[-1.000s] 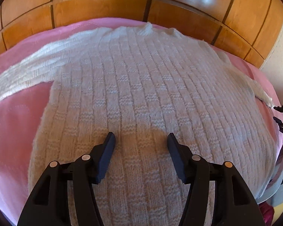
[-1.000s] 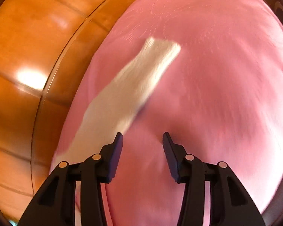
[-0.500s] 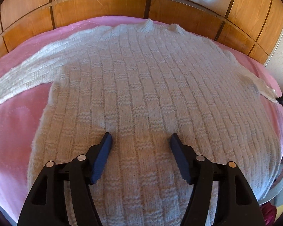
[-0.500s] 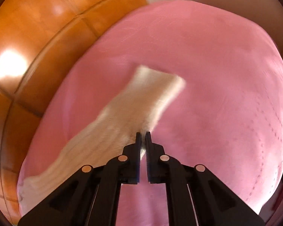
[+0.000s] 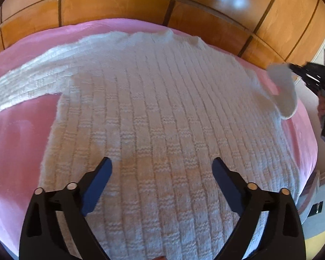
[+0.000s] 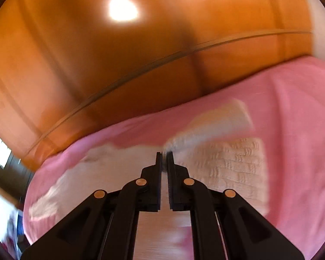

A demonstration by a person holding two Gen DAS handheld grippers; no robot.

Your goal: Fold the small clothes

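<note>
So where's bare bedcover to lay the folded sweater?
Bare pink bedcover lies left of the sweater body, below its spread sleeve. A thin strip runs along the wooden headboard. The middle is taken.

You are in a home bedroom: a bed [image 5: 17, 143] under a pink cover stands against a glossy panelled wooden headboard [image 5: 123, 6].

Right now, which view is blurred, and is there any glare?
Right wrist view: heavy motion smear over the wood panel and sweater sleeve, with a bright glare spot high on the wood. Left wrist view: sharp sweater, mild glare on the panel top, fisheye bending.
</note>
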